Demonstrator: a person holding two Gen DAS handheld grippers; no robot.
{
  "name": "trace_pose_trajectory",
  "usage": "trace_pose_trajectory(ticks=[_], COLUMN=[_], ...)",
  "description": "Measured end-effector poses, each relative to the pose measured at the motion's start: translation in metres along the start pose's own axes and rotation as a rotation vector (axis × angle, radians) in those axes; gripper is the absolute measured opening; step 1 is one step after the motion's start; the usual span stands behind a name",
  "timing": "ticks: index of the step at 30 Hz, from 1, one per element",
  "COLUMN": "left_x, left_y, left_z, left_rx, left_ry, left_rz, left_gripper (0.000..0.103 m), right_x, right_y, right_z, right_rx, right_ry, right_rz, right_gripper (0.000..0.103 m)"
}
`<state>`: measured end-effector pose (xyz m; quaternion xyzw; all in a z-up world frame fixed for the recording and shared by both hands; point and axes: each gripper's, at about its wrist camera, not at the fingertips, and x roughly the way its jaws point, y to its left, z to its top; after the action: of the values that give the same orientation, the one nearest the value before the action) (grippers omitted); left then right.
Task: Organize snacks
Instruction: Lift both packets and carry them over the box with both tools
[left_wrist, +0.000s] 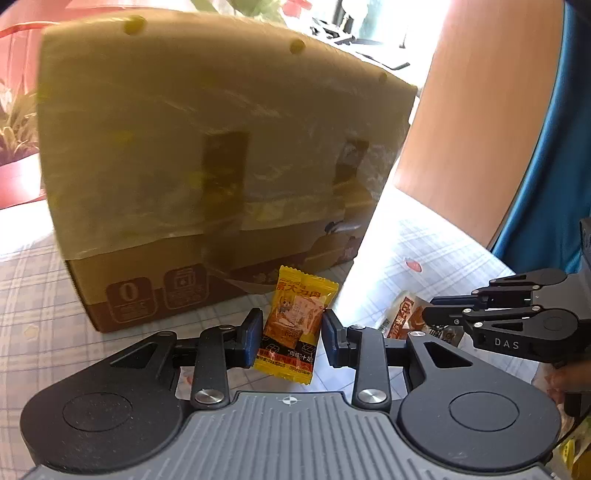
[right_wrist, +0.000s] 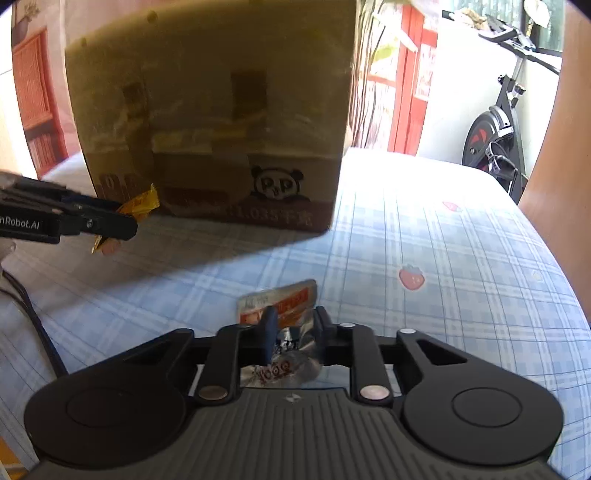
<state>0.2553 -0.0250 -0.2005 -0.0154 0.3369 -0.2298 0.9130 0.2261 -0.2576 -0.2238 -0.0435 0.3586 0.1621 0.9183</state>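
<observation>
A yellow snack packet (left_wrist: 295, 325) with orange print hangs above the cloth, and my left gripper (left_wrist: 293, 338) is shut on its sides. The right wrist view shows the same packet (right_wrist: 142, 203) at the left, in front of the box. A silver and orange snack packet (right_wrist: 284, 325) lies on the checked cloth, and my right gripper (right_wrist: 293, 334) is shut on it, crumpling the foil between the pads. The left wrist view has that packet (left_wrist: 406, 317) at the right, under the right gripper's black fingers (left_wrist: 447, 317).
A large cardboard box (left_wrist: 207, 155) stands on the blue checked tablecloth (right_wrist: 424, 240) just behind both grippers. A wooden chair back (left_wrist: 480, 110) and a blue sleeve (left_wrist: 546, 184) are at the right. An exercise bike (right_wrist: 495, 129) stands beyond the table. A black cable (right_wrist: 33, 314) runs along the left.
</observation>
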Motion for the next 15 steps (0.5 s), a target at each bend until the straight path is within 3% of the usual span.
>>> trace_pose_trajectory(ticks=[7,12,15], left_x=[-0.013,-0.015,-0.016], left_y=[0.007,0.01,0.01], left_z=[-0.006,-0.01,-0.01], left_rx=[-0.039,-0.057,-0.058], left_ry=[-0.009,-0.006,-0.008], left_rz=[0.018,0.018,0.013], left_gripper=[0.036,0.036,0.036], right_x=[-0.001,0.002,0.001], right_y=[0.008,0.012,0.009], right_z=[0.003,-0.009,-0.014], right_rx=[-0.019,-0.017,0.033], right_ry=[0.019,0.063,0.072], right_rz=[-0.001,0.008,0.035], right_gripper=[0.014,0.04,0.044])
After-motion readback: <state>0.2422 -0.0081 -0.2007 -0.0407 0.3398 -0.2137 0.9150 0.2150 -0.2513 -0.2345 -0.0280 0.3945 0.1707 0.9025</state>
